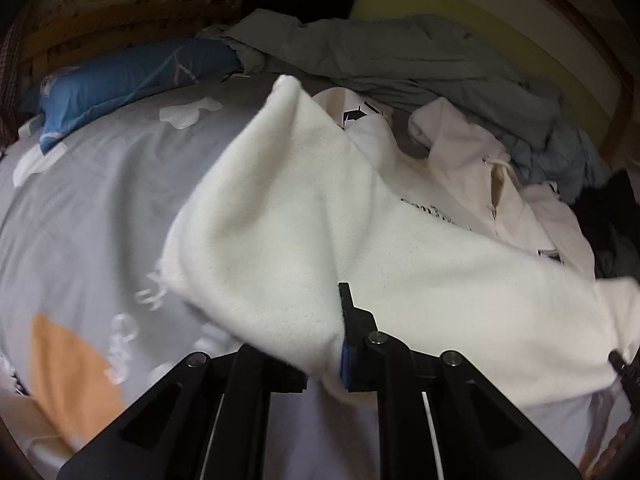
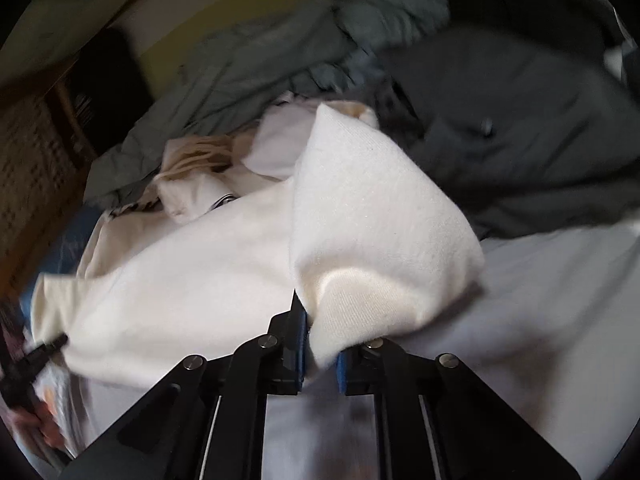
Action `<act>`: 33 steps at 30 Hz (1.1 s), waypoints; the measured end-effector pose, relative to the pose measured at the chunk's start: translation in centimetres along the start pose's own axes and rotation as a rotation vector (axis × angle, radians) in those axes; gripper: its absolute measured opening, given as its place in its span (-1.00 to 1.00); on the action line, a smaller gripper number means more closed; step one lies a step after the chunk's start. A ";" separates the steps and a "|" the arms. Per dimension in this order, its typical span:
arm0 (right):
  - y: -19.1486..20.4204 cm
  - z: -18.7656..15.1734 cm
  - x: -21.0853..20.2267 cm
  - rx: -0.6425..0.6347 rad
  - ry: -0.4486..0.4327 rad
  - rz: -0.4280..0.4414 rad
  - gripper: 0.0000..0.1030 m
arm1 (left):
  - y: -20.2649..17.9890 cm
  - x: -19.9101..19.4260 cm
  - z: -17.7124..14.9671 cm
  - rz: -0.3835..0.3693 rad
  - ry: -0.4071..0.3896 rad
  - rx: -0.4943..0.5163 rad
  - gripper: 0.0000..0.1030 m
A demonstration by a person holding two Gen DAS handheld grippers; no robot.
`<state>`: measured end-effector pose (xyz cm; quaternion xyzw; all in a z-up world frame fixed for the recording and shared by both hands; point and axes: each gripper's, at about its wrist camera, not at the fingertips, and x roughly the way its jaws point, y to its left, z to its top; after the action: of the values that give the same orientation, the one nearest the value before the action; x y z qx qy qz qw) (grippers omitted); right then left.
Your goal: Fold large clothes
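A cream-white hoodie (image 1: 420, 264) with black lettering and a drawstring lies bunched across the bed. In the left wrist view my left gripper (image 1: 334, 322) is shut on a fold of it, and the cloth drapes over and hides the left finger. The other gripper's tip (image 1: 622, 364) pokes in at the right edge, against the same garment. In the right wrist view my right gripper (image 2: 318, 334) is shut on another thick fold of the hoodie (image 2: 192, 276), which rises in a peak above the jaws. The left gripper (image 2: 44, 354) shows at the far left edge.
The bed has a grey patterned sheet (image 1: 100, 208) with a blue pillow (image 1: 120, 84) at its head. A pile of grey-green clothing (image 1: 400, 52) and a dark grey garment (image 2: 520, 128) lie behind the hoodie. A wooden headboard (image 1: 120, 16) and the wall close off the back.
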<state>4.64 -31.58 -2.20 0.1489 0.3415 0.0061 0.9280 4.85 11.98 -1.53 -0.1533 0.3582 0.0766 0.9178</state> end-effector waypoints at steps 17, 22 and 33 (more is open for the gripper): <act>-0.7 -4.5 -2.9 0.025 0.045 -0.079 -0.55 | 2.8 -2.5 -3.1 0.082 -0.003 0.026 -0.24; -3.6 -3.3 -0.9 0.178 0.079 -0.039 0.00 | 4.9 -1.7 -2.3 0.010 0.039 -0.103 -0.07; -4.2 -2.2 -0.6 0.236 0.054 -0.040 0.12 | 6.8 1.0 0.2 -0.021 0.067 -0.220 -0.32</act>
<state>2.45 -35.11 -4.61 0.2501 0.3675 -0.0487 0.8944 3.98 18.49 -3.61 -0.2593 0.3765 0.1008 0.8836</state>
